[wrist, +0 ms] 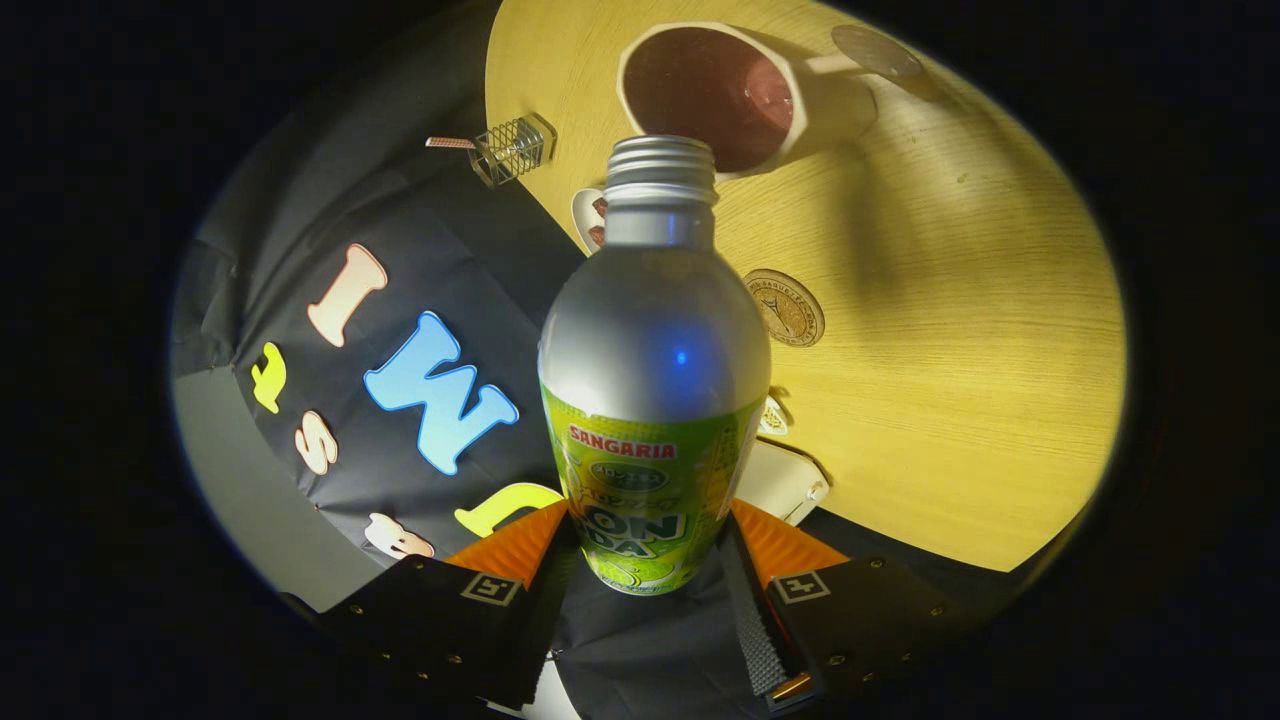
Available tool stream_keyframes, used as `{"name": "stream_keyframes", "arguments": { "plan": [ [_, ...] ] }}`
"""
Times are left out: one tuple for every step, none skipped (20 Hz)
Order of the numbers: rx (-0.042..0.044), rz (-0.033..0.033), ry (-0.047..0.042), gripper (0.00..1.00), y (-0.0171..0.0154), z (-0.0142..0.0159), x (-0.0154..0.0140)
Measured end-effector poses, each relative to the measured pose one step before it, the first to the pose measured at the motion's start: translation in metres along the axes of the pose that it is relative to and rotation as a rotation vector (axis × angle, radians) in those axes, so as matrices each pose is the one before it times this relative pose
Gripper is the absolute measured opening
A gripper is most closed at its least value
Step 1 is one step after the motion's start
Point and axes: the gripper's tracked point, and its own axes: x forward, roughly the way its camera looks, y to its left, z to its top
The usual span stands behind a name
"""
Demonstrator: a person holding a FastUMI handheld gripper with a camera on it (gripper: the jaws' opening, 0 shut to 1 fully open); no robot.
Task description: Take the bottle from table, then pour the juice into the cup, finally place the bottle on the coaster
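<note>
The bottle [655, 360] is sitting clamped between both fingers of the gripper [645, 545], lifted and tilting its neck toward the cup [725, 95]. Beyond, a round coaster [785, 307] is lying on the wooden table [960, 400], beside the booth's black cloth wall [330, 200].

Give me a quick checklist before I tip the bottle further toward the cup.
1. Grip: the gripper has both fingers pressing the bottle at its labelled lower body: ok.
2. Cap: the threaded neck is bare, but whether the mouth is open: cannot tell.
3. Aim: the neck points at the near rim of the cup, not yet over its opening: not ok.
4. Cup level: dark liquid already sits in the cup; room left: cannot tell.
5. Coaster: the round coaster lies on the wooden table, apart from the cup, nothing on it: ok.
</note>
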Motion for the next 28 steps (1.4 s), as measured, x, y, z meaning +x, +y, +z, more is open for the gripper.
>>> {"name": "stream_keyframes", "arguments": {
  "plan": [
    [-0.01398,-0.00317,-0.00270,0.76,-0.00059,0.00077,-0.00027],
    [-0.02157,-0.00972,-0.00293,0.76,-0.00225,0.00039,-0.00057],
    [-0.03104,-0.00996,-0.00429,0.76,-0.00181,0.00089,0.00298],
    [-0.03448,-0.00954,-0.00396,0.76,-0.00519,0.00190,-0.00409],
    [-0.03487,-0.00945,-0.00288,0.76,-0.00365,0.00176,-0.00292],
    [-0.03403,-0.01001,-0.00827,0.76,-0.00597,0.00159,-0.00207],
    [-0.03311,-0.01085,-0.00760,0.76,-0.00551,0.00247,-0.00146],
    [-0.03401,-0.01515,-0.00923,0.76,-0.00613,0.00243,-0.00180],
    [-0.03648,-0.01373,-0.01042,0.76,-0.00607,0.00312,-0.00020],
    [-0.03472,-0.01524,-0.00592,0.76,-0.00547,-0.00034,-0.00149],
    [-0.03336,-0.01042,-0.01153,0.76,-0.00485,0.00174,0.00001],
    [-0.03365,-0.01000,-0.00658,0.76,-0.00423,-0.00060,-0.00054],
    [-0.03724,-0.01169,-0.00475,0.76,-0.00409,-0.00011,0.00115],
    [-0.04352,-0.01246,-0.00449,0.76,-0.00453,-0.00267,0.00170],
    [-0.04780,-0.01519,-0.00357,0.76,-0.00446,-0.00091,0.00109],
    [-0.05439,-0.01465,-0.00548,0.76,-0.00345,-0.00154,0.00020],
    [-0.05269,-0.01340,-0.00931,0.76,-0.00374,0.00035,0.00087],
    [-0.04991,-0.00762,-0.01123,0.76,-0.00207,0.00225,0.00069],
    [-0.04684,-0.00253,-0.00935,0.76,-0.00219,0.00199,0.00090],
    [-0.04443,-0.00160,-0.01072,0.76,-0.00234,0.00096,-0.00020],
    [-0.04298,-0.00739,-0.01692,0.76,-0.00460,0.00374,0.00131],
    [-0.04203,-0.00758,-0.01830,0.76,-0.00310,0.00160,-0.00152],
    [-0.04029,-0.01342,-0.01765,0.76,-0.00429,0.00208,-0.00014],
    [-0.03899,-0.01097,-0.01088,0.76,-0.00408,-0.00053,-0.00118],
    [-0.03758,-0.01346,-0.01313,0.76,-0.00392,0.00012,0.00056],
    [-0.03829,-0.00674,-0.01097,0.76,-0.00169,-0.00031,-0.00041],
    [-0.04207,-0.00192,-0.01386,0.76,0.00051,0.00104,0.00161],
    [-0.04619,-0.00503,-0.00854,0.76,0.00012,-0.00065,0.00137]
  ]
}}
